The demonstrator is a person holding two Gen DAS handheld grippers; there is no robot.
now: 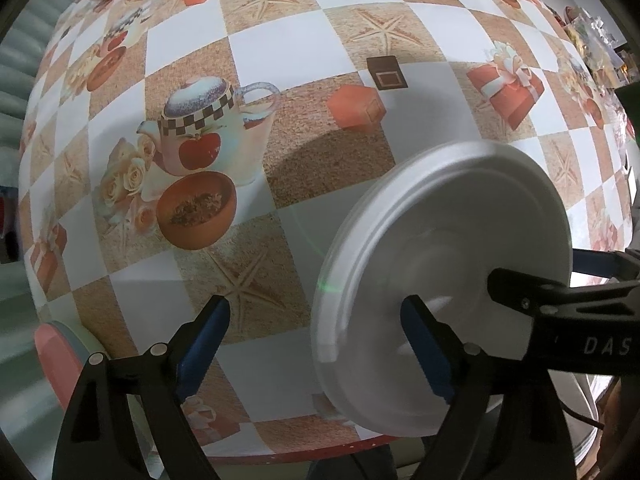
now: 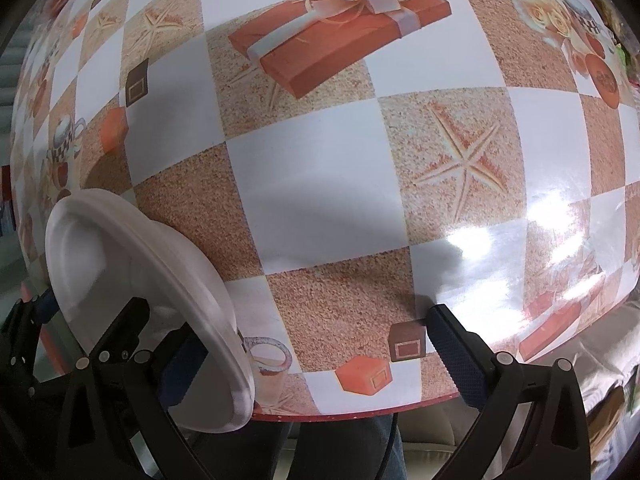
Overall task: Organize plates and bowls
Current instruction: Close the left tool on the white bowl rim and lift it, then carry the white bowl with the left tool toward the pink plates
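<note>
**A:** What is closest in?

**B:** The left tongs (image 1: pixel 316 304), pointing straight down with their fingers spread wide. The plate (image 1: pixel 460 208) is white and stands tilted on edge above the near side of the counter (image 1: pixel 256 40). Its rim passes between those fingers. One blue pad crosses in front of the plate's face, and the other is out over bare cloth. Neither pad presses on the plate.

**A:** And the other pair?

**B:** The right tongs (image 2: pixel 318 326) are wide too. They straddle the opposite side of the same rim. One finger lies across the plate's face and the other is well apart, over the cloth. I cannot tell what bears the plate's weight.

**A:** Below the edge?

**B:** A trouser leg (image 2: pixel 348 448), just under the counter's red trim.

**A:** Farther out?

**B:** The plate's shadow falls on the chequered cloth just beyond it. Beside the shadow is a printed teapot (image 1: pixel 216 128), with printed gift boxes and starfish around it. At the far right corner there is some clutter (image 1: pixel 592 40), too blurred to make out.
</note>
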